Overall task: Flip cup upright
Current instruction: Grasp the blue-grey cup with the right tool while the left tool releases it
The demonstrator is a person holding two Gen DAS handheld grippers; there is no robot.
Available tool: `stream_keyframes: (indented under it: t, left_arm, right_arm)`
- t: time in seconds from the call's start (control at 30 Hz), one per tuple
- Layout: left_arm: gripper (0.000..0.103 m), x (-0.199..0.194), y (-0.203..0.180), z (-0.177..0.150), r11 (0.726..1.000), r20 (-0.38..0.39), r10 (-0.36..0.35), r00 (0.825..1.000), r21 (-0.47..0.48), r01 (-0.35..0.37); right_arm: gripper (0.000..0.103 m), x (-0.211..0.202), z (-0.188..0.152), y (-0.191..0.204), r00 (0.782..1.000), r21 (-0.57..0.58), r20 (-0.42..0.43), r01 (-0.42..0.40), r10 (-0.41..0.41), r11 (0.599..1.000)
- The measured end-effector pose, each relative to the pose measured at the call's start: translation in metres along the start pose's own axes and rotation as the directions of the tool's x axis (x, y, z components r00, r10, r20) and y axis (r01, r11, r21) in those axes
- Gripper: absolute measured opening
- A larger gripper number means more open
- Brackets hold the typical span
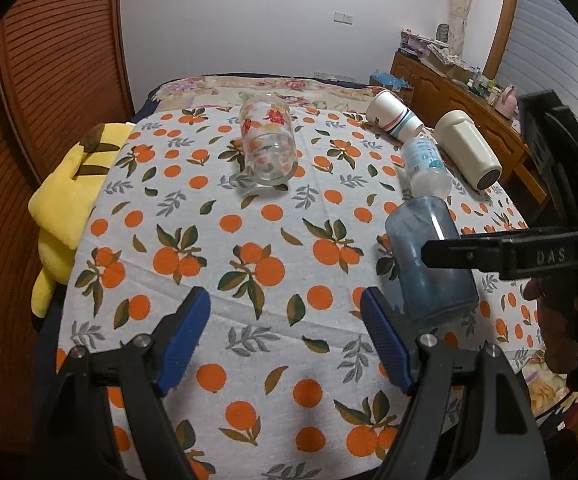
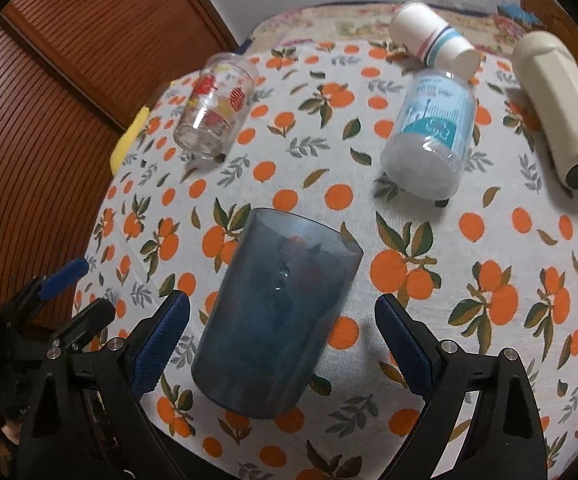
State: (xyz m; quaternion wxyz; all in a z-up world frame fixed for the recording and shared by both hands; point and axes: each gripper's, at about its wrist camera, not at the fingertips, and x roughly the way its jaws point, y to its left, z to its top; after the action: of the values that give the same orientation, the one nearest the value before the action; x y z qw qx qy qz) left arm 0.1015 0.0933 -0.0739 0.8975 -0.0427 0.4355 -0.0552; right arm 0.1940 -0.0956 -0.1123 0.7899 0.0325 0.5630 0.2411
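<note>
A translucent blue cup (image 2: 277, 308) stands on the orange-print tablecloth (image 2: 429, 280), wider end down and flat end up; it also shows in the left wrist view (image 1: 429, 256). My right gripper (image 2: 283, 340) is open, its blue pads on either side of the cup without touching it. My left gripper (image 1: 285, 336) is open and empty, low over the cloth to the left of the blue cup. A right gripper finger (image 1: 489, 254) crosses in front of the cup in the left wrist view.
A printed glass (image 1: 267, 144), a striped paper cup (image 1: 393, 116), a clear plastic bottle (image 1: 425, 164) and a cream tumbler (image 1: 469, 150) lie on their sides further back. A yellow plush (image 1: 69, 204) hangs off the left edge. A wooden dresser (image 1: 461, 92) stands at right.
</note>
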Motion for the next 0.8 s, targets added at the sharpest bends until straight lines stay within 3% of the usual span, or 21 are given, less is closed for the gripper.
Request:
stream_keyframes:
  t: [0.23,0.47,0.63,0.8]
  left_arm:
    - [0.078,0.002,0.0,-0.003,1.0,-0.002,-0.004,1.0,-0.001,0.004]
    - [0.078,0.003,-0.001,-0.003,1.0,-0.005,-0.006,1.0,0.002,0.006]
    - [0.078,0.003,-0.002,-0.003,1.0,-0.006,-0.006,1.0,0.0,0.006]
    - [0.078,0.006,-0.004,-0.003,1.0,-0.01,-0.007,1.0,-0.007,0.007]
  right_arm:
    - [0.096,0.017,0.009,-0.001,0.998,-0.006,-0.058,0.037,-0.037,0.999]
    - [0.08,0.024,0.012,0.003,0.997,-0.045,-0.08,0.021,-0.025,0.999]
    - [0.078,0.021,0.011,0.007,0.997,-0.075,-0.067,0.02,-0.025,0.997]
    - [0.076,0.006,0.008,0.012,0.999,-0.131,0.018,0.037,-0.035,0.991]
